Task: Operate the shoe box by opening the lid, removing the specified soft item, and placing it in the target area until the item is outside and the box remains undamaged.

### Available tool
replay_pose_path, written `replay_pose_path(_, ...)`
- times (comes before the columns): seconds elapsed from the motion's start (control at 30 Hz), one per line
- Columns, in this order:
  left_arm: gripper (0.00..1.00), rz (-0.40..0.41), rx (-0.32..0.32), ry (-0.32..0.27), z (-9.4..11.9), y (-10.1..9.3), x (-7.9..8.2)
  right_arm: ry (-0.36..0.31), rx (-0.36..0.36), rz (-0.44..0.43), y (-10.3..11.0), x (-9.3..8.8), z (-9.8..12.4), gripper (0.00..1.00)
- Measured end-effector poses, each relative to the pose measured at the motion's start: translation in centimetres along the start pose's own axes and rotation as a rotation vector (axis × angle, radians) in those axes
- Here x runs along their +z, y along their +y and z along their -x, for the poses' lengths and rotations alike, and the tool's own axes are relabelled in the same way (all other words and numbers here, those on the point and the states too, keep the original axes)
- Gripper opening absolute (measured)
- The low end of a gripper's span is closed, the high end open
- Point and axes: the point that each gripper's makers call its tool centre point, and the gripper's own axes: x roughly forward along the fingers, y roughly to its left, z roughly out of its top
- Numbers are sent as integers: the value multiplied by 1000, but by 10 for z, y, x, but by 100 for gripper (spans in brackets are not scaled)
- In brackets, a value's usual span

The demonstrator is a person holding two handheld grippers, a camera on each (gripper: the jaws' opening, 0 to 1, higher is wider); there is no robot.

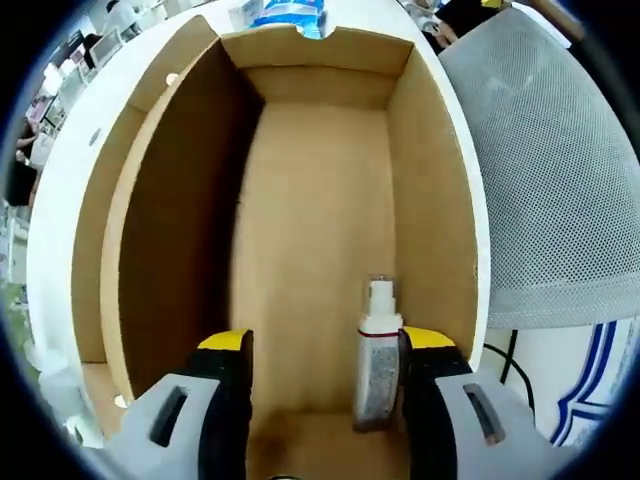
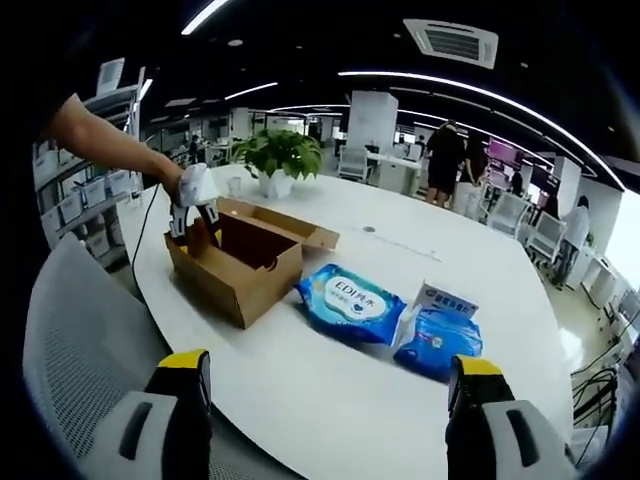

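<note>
The brown cardboard shoe box (image 1: 180,220) stands open, and I look straight down into it. A small white-capped spray bottle (image 1: 378,350) rests on the box floor against the right wall. My left gripper (image 1: 325,345) is open inside the box, its right jaw beside the bottle. In the right gripper view the box (image 2: 240,270) sits on the white table with its lid flap (image 2: 295,228) folded back, and the left gripper (image 2: 192,205), held by a person's hand, dips into its far end. My right gripper (image 2: 330,365) hangs open over the table's near edge, holding nothing.
Two blue wet-wipe packs (image 2: 350,300) (image 2: 440,342) lie on the white table (image 2: 300,390) right of the box. A potted plant (image 2: 275,160) stands behind it. A grey mesh chair (image 2: 80,330) (image 1: 560,170) is by the table edge. People (image 2: 450,165) stand far back.
</note>
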Motion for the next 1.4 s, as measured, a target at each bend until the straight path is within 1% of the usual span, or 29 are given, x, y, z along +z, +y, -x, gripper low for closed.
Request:
replay_pose_path(0.17, 64, 34, 16, -24, 3, 7, -1, 9, -5, -3, -2, -2, 0, 99)
replay_pose_path(0.27, 60, 44, 37, -45, 5, 13, 0, 2, -5, 0, -2, 0, -1, 99)
replay_pose_path(0.3, 60, 49, 51, -49, 6, 16, 0, 3, -5, 0, -2, 0, -1, 99)
replay_pose_path(0.4, 60, 62, 62, -55, 7, 19, 0, 2, -4, 3, -2, 1, -1, 99)
replay_pose_path(0.5, 60, 85, 64, -55, 6, 19, 0, 3, -3, 5, -2, 1, -1, 99)
replay_pose_path(0.57, 58, 97, 58, -60, 6, 17, 0, 5, -6, 4, -2, 0, -1, 99)
replay_pose_path(0.6, 57, 108, 51, -69, 5, 15, 0, 4, -6, 3, -2, 0, -1, 99)
replay_pose_path(0.67, 58, 163, 34, -113, 4, 10, 6, 5, -6, 2, -1, -1, -1, 99)
replay_pose_path(0.73, 58, 169, 37, -122, 4, 10, 7, 7, -4, 1, -1, -1, -1, 99)
replay_pose_path(0.87, 57, 165, 27, -118, -1, 4, 7, 9, 0, 4, 1, -1, -2, 99)
replay_pose_path(0.97, 54, 133, 33, -81, -6, 3, 0, 8, -2, 7, 0, -1, -2, 99)
replay_pose_path(1.03, 51, 129, 38, -69, -8, 3, -5, 7, -3, 5, 0, 0, -2, 99)
replay_pose_path(1.27, 50, 177, 40, -80, -7, 4, -16, 12, -5, 7, 0, -3, -1, 99)
replay_pose_path(1.33, 49, 176, 47, -75, -7, 4, -17, 15, -3, 7, 1, -3, -1, 99)
replay_pose_path(1.4, 45, 157, 49, -81, -7, 2, -16, 12, -1, 8, 2, -2, -2, 99)
